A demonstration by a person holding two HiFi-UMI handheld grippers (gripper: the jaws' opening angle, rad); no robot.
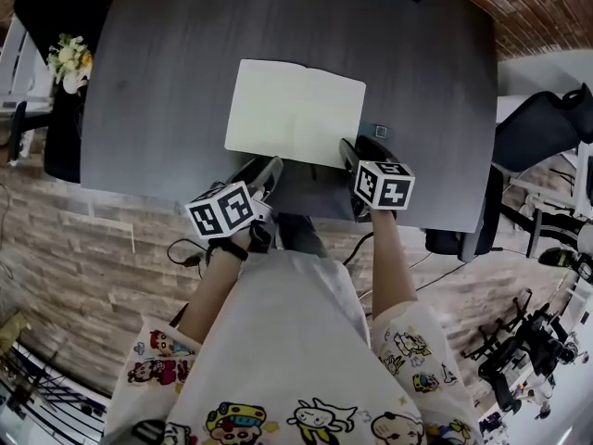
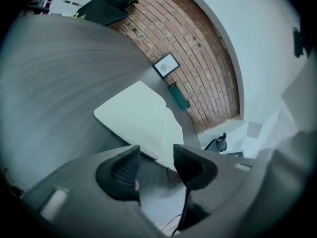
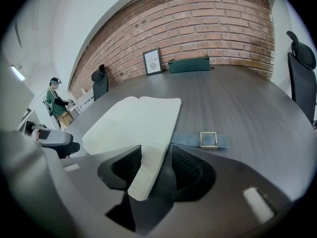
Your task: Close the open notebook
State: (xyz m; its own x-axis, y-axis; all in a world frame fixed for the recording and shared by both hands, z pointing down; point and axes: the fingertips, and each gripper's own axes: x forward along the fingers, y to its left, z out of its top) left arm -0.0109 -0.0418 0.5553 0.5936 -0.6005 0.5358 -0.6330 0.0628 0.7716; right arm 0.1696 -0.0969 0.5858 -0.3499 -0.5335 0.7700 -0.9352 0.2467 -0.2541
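The notebook (image 1: 295, 112) lies open, its pale pages up, on the dark grey table (image 1: 157, 82). In the right gripper view its near right corner (image 3: 148, 167) reaches in between the jaws. My right gripper (image 3: 156, 155) stands open round that corner, with a gap on the right side. In the head view this right gripper (image 1: 357, 156) sits at the notebook's near right corner. My left gripper (image 1: 264, 176) hovers at the table's near edge, just short of the notebook's (image 2: 143, 120) near left side. That left gripper (image 2: 156, 155) is open and holds nothing.
A blue strap with a square brass buckle (image 3: 208, 140) lies on the table right of the notebook. A framed picture (image 3: 152, 61) and a green case (image 3: 189, 64) stand by the brick wall. Flowers (image 1: 69, 60) sit far left. Office chairs (image 1: 542, 128) stand to the right.
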